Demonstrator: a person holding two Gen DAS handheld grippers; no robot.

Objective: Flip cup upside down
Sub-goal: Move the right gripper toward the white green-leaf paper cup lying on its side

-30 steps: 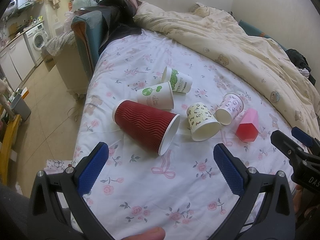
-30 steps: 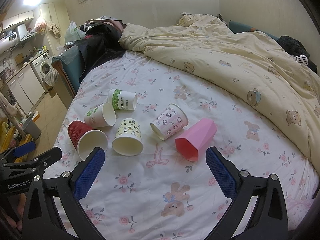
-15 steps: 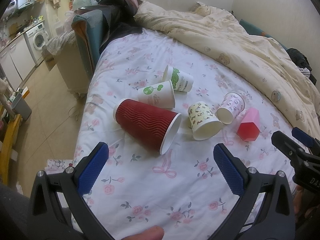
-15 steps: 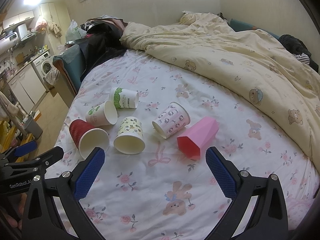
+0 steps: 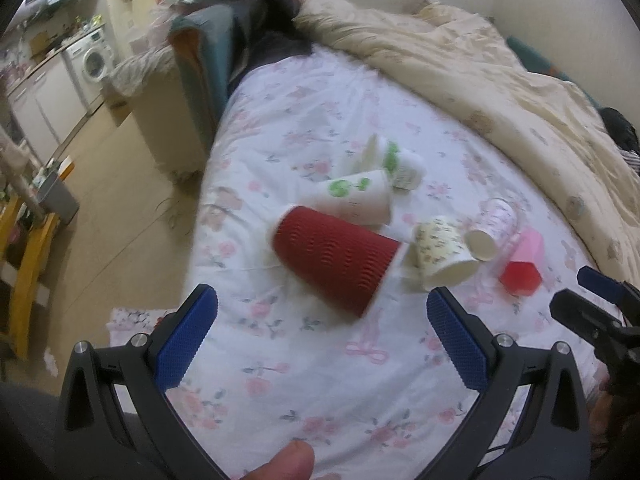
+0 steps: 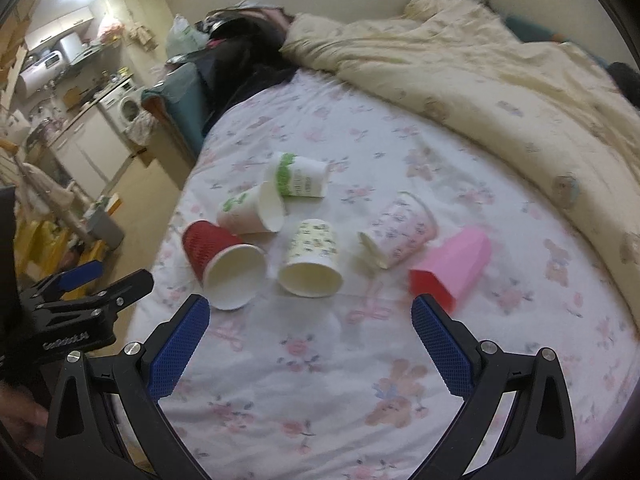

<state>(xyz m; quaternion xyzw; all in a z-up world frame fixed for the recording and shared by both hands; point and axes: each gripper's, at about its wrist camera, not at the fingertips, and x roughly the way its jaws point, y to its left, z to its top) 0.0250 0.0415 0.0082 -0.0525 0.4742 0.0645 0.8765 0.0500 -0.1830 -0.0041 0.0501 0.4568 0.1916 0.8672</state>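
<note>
Several cups lie on their sides on a floral bedsheet [image 5: 320, 380]. A red ribbed cup [image 5: 336, 258] [image 6: 212, 248] lies nearest the left side. Beside it are a yellowish patterned cup [image 5: 440, 246] [image 6: 314, 256], a pink-patterned white cup [image 5: 494, 228] [image 6: 400, 232], a pink faceted cup [image 5: 522, 260] [image 6: 456, 264] and two white cups with green print [image 5: 356, 196] [image 6: 298, 178]. My left gripper [image 5: 322, 312] is open and empty, just short of the red cup. My right gripper [image 6: 310, 316] is open and empty, in front of the yellowish cup.
A cream duvet [image 6: 500, 80] covers the far and right side of the bed. The bed's left edge drops to the floor [image 5: 112, 184], with a teal cushion [image 5: 204, 64], a washing machine [image 5: 94, 60] and yellow furniture [image 5: 24, 264] beyond.
Both grippers have moved forward and down toward the cups, which look larger and nearer now. The cups have not moved. Both grippers remain open.
</note>
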